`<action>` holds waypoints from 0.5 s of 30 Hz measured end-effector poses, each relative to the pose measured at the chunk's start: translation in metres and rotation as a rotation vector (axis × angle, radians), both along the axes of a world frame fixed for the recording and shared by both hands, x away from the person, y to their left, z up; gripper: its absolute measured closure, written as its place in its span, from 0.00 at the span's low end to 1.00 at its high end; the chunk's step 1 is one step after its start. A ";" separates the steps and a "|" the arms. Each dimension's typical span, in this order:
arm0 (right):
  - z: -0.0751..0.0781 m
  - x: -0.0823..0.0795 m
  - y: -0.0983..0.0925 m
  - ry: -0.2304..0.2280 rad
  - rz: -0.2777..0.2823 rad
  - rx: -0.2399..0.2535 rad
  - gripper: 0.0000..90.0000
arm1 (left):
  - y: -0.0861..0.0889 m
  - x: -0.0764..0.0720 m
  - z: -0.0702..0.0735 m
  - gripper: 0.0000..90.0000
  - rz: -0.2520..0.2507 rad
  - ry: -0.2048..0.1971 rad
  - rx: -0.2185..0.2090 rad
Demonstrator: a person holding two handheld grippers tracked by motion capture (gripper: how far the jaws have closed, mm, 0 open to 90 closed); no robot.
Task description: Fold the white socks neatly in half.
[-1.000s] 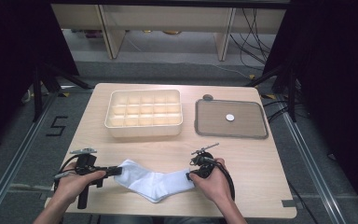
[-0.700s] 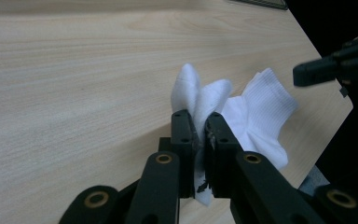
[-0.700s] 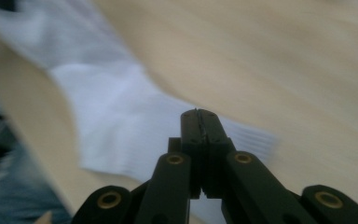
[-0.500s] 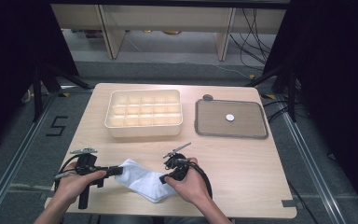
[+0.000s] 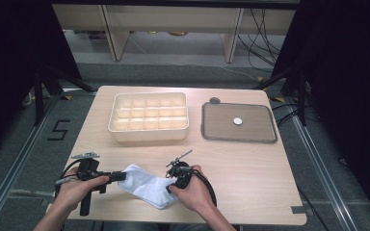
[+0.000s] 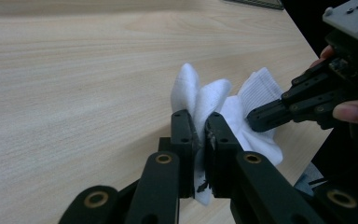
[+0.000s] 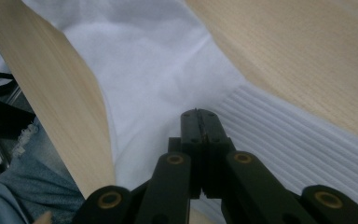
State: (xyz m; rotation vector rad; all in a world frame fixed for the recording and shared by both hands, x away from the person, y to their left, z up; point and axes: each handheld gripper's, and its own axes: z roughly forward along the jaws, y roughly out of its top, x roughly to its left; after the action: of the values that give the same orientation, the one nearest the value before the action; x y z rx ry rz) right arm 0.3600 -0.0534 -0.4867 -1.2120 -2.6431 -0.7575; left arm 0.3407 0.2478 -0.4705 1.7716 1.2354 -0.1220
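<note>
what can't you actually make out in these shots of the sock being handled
- Right gripper: in its own view the jaws stand together on the white sock; whether cloth is pinched between them is hidden by the jaws.
- Small round white thing on the grey tray: too small in the high view to tell what it is.
- Sock's near end: in the left gripper view, covered by the left gripper.
- Divided box: its compartment floors are too washed out to check.

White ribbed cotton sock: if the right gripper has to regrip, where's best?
Take the white ribbed cotton sock by its ribbed cuff, coming low from the right, level with the light wooden table. That thick flat edge lies free, while the left gripper pinches the opposite end.
</note>
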 end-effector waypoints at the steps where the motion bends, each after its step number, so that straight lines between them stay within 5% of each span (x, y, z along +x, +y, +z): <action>1: -0.002 0.000 0.001 0.003 0.001 -0.001 1.00 | 0.001 0.000 0.001 0.92 -0.007 0.000 0.002; 10: -0.005 0.001 0.006 0.008 -0.018 0.020 1.00 | -0.001 -0.003 0.009 0.92 -0.007 -0.011 -0.036; 15: -0.007 0.005 0.005 -0.021 0.025 0.029 0.99 | -0.007 -0.005 0.015 0.92 -0.027 -0.019 -0.058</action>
State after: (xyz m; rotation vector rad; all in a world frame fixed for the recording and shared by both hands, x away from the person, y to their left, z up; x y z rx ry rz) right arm 0.3647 -0.0479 -0.4938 -1.1678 -2.6489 -0.8059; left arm 0.3358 0.2408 -0.4554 1.7358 1.1828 -0.1552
